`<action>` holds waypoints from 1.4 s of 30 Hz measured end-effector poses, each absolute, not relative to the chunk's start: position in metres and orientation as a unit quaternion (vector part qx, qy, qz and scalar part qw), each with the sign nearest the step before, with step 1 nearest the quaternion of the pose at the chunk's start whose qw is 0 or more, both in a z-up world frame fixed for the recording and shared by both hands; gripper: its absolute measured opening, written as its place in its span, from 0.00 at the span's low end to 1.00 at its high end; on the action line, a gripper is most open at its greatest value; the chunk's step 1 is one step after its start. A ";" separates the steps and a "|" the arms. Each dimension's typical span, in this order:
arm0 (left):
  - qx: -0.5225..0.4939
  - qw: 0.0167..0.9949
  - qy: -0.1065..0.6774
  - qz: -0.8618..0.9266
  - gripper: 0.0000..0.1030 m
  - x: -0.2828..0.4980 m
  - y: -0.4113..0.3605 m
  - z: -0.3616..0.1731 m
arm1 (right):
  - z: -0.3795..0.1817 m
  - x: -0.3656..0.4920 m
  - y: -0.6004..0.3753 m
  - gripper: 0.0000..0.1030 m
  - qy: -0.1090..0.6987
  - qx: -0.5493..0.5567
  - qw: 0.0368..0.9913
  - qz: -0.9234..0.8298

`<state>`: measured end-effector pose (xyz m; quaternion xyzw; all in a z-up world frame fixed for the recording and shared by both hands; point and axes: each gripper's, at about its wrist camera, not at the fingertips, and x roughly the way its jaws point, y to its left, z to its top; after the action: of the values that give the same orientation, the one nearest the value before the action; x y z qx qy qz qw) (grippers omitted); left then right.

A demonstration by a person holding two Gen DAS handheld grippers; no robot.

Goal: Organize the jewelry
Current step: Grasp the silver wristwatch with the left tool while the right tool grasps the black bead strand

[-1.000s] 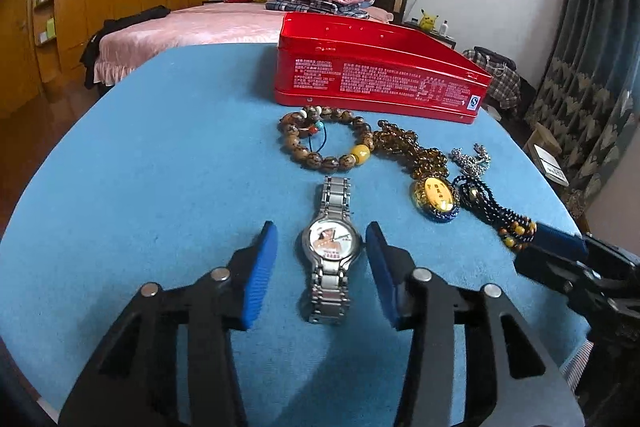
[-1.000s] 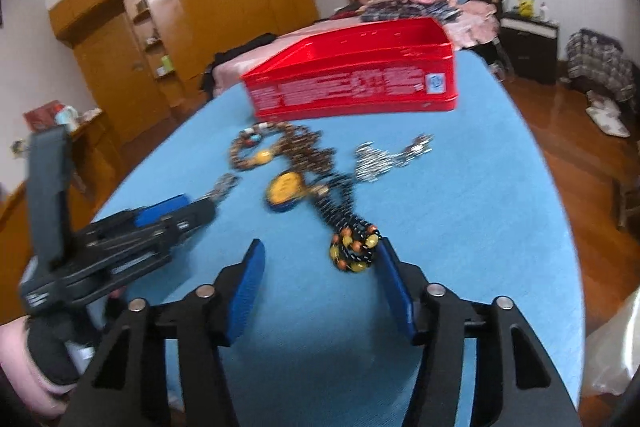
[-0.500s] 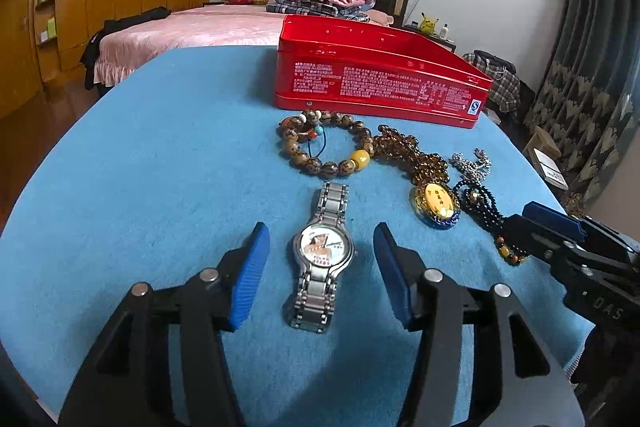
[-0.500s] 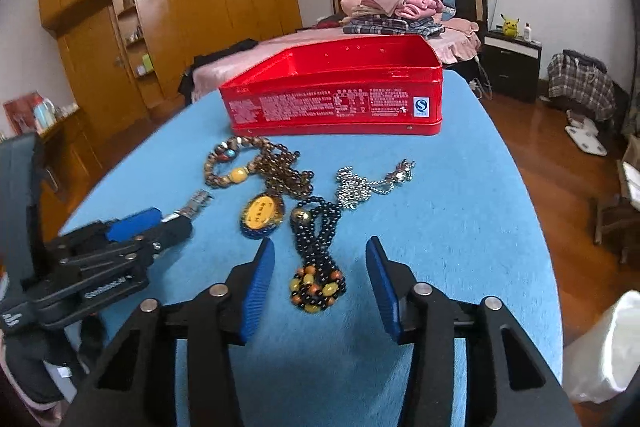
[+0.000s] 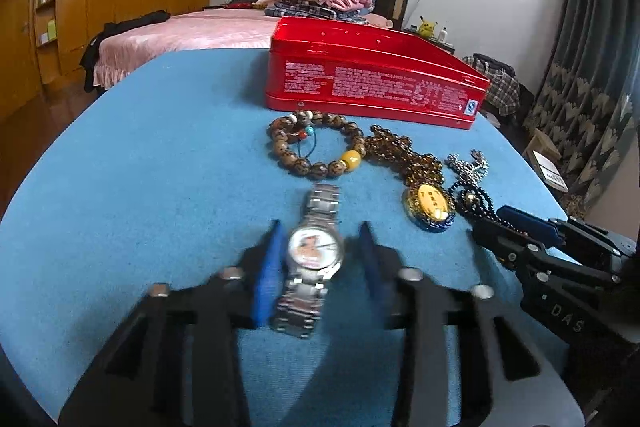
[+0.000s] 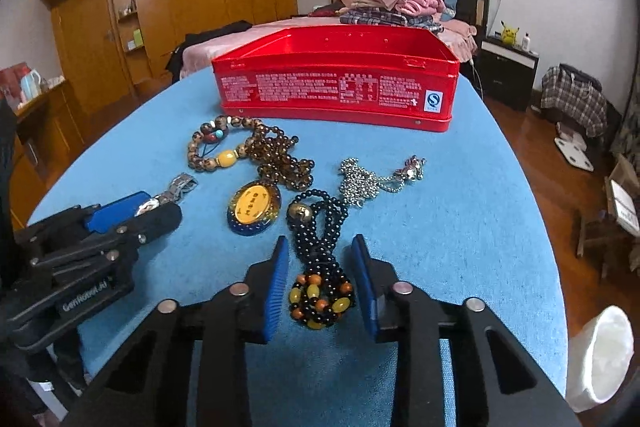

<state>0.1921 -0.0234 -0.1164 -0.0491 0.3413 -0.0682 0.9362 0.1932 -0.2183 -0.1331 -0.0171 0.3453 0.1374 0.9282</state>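
Observation:
A silver watch (image 5: 316,251) lies on the blue table (image 5: 160,187) between the blurred blue pads of my left gripper (image 5: 320,239). Its jaws are closing, with a sliver of gap still on the right side. My right gripper (image 6: 320,259) straddles the orange-and-yellow end of a black bead string (image 6: 322,301); its jaws are closing too, pads just clear of the beads. An open red tin (image 6: 336,87) stands at the table's far side. The left gripper (image 6: 132,211) shows at the left in the right wrist view.
Between the tin and the grippers lie a wooden bead bracelet (image 5: 316,147), a brown bead necklace with a yellow pendant (image 5: 430,205) and a silver chain (image 6: 360,179). The table's right edge drops to a wooden floor with a white bin (image 6: 600,355). A bed stands behind.
The left jaws widened a little, then narrowed around the watch. The right gripper swung to face the tin, brought the black beads between its pads, and its jaws narrowed.

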 end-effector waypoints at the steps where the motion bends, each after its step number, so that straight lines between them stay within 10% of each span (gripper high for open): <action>1: -0.054 0.937 0.338 -0.070 0.30 0.191 -0.022 -0.117 | -0.133 0.192 -0.219 0.23 0.344 -0.017 0.929 0.136; 42: -0.071 0.958 0.264 -0.080 0.30 0.182 -0.019 -0.069 | -0.091 0.187 -0.243 0.16 0.336 0.010 0.929 0.159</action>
<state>0.1822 -0.0191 -0.0694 -0.0710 0.2643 -0.0800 0.9585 0.1865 -0.2428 -0.0910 0.0097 0.3356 0.1586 0.9285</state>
